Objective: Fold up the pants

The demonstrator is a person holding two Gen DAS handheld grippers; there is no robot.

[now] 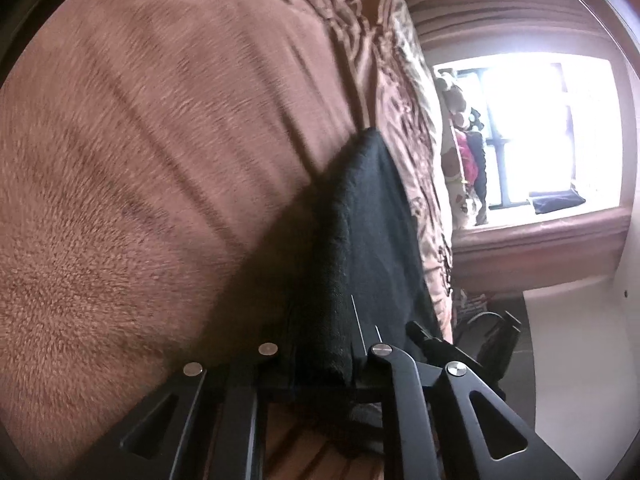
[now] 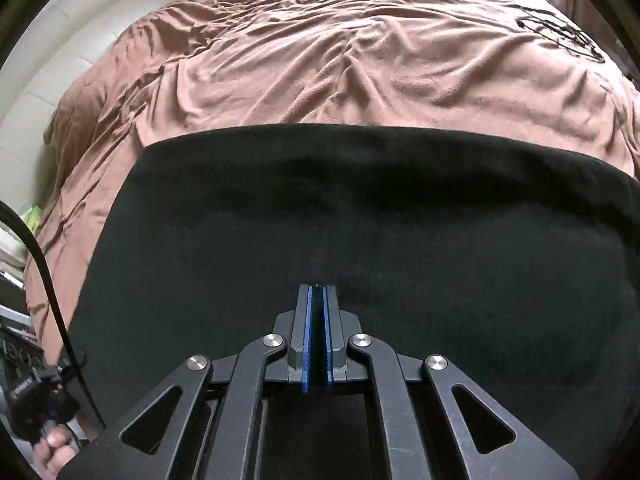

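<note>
Black pants on brown fleece blanket, spread wide and flat in rt wrist view, far edge straight, no legs visible as separate. Looks like at least one fold already in, judged from thick doubled edge in lt view; more folds prob left, exact count can't tell.

Rt gripper directly over pants, tips at/near fabric approx mid-width, nearer the close edge. Blue pads almost together, slim gap, nothing visibly pinched; contact w/ cloth unclear.

Lt gripper clamped on pants: fold of black cloth rising out from between fingers, lifted off blanket, camera tilted sideways. Fingertips buried under cloth. Window beyond blanket edge, clothes hanging beside it. Frame motion-blurred.
</note>
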